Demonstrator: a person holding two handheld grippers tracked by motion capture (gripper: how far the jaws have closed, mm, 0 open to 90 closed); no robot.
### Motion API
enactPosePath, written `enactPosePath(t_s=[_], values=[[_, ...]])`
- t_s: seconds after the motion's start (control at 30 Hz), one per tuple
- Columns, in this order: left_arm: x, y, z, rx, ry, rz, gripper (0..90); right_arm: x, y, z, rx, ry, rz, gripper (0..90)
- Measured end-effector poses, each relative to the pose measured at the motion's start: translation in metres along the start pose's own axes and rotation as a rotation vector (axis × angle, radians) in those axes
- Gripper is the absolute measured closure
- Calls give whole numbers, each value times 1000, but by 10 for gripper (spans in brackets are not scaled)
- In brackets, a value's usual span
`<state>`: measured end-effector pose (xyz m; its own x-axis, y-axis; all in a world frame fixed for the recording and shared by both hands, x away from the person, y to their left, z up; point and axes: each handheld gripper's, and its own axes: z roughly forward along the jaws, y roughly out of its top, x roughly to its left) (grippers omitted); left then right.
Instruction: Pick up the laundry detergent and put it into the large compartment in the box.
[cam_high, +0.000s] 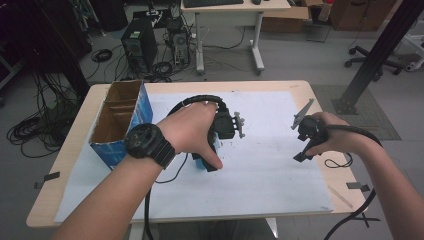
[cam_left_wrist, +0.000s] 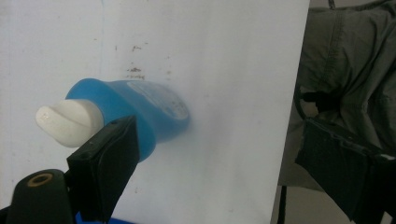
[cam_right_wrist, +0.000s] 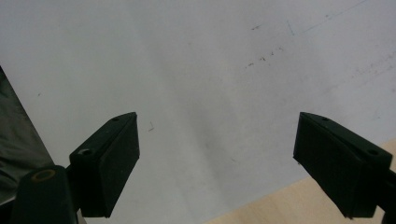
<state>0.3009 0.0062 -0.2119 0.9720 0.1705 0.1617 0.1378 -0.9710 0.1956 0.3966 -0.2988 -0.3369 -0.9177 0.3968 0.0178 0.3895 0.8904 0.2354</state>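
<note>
Left gripper (cam_left_wrist: 215, 154) spread wide beside a blue plastic bottle with a white cap (cam_left_wrist: 122, 117) on the white table sheet (cam_left_wrist: 224, 60).

In the left gripper view one black jaw sits just in front of the bottle's neck without closing on it, and the other is far off at the sheet's edge; the bottle stands on the sheet. The right gripper (cam_right_wrist: 217, 158), also wide apart and holding nothing, hovers over bare sheet near its wooden-table edge (cam_right_wrist: 280, 205). An open blue cardboard box (cam_high: 120, 117) stands at the table's left.
</note>
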Motion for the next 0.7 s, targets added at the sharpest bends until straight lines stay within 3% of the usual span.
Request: enactPosePath(t_s=[0.2, 0.7], values=[[5, 0, 0, 7, 9, -51, 132, 0, 1, 1, -3, 2, -3, 143], [26, 3, 1, 9, 52, -266, 145, 1, -2, 3, -2, 7, -3, 143]])
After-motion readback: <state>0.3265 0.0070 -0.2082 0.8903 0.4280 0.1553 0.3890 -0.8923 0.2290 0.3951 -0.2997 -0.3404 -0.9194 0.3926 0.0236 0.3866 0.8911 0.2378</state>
